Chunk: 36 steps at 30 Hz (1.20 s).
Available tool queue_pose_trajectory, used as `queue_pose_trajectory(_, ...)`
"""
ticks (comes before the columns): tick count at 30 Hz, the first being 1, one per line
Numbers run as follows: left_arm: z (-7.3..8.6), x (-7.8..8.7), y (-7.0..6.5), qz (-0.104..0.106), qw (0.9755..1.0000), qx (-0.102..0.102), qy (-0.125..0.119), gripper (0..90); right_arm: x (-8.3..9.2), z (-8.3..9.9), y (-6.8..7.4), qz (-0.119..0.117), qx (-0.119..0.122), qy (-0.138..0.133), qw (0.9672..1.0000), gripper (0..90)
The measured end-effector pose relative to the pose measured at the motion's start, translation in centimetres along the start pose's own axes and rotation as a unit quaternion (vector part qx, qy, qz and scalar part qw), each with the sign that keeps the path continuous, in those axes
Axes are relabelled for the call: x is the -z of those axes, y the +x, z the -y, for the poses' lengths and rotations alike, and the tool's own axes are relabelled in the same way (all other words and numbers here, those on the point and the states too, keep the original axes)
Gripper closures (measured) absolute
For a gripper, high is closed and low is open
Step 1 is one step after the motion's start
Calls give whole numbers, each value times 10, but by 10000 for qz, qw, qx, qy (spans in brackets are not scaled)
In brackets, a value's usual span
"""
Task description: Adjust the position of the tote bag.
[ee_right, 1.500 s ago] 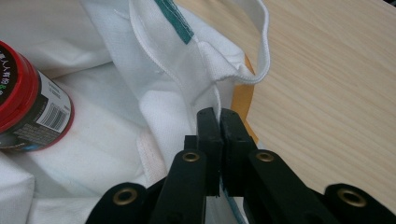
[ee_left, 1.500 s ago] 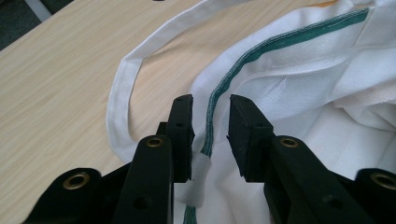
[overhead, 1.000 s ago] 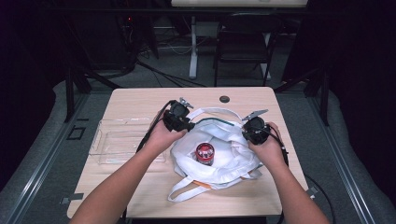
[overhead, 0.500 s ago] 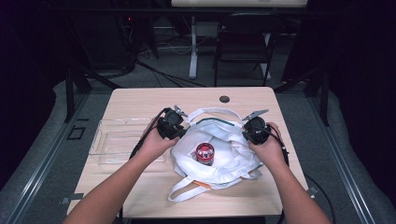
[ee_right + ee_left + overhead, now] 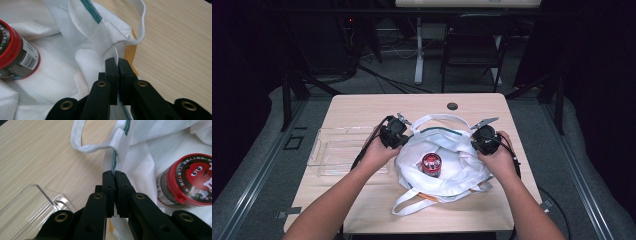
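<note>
A white cloth tote bag [image 5: 447, 165] with a green-trimmed rim and looping white handles is spread on the middle of the pale wooden surface [image 5: 362, 107]. Its mouth is held open from both sides, apparently so that the contents stay reachable. Inside it a round jar with a glossy red lid and a dark printed label [image 5: 431, 164] is seen lying on the soft, creased fabric.

The bag's left rim is pinched at the green seam by the left gripper [image 5: 114, 176], whose black jaws have just been closing and now press together on the thin cloth. The opposite rim is clamped the same way by the right gripper [image 5: 117, 62], its jaws narrowed onto a folded hem beside a handle.

Left of the bag, touching or just beside it, a clear rigid plastic tray [image 5: 337, 150] is laid flat, probably as a place for items taken out.
</note>
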<state>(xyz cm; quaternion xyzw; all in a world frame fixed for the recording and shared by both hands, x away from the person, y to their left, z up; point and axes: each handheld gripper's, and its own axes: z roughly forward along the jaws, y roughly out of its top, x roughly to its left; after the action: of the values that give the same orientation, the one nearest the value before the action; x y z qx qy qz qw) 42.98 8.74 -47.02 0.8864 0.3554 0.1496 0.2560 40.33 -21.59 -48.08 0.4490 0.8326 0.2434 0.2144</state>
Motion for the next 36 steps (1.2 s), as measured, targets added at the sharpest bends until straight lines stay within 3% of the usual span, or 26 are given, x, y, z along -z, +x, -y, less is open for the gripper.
queue_pose_trajectory(36, 1, -35, 9, -82, 9986, 173, 498, 878, -14, 3, -3, -49, -164, 132, 9998, 882)
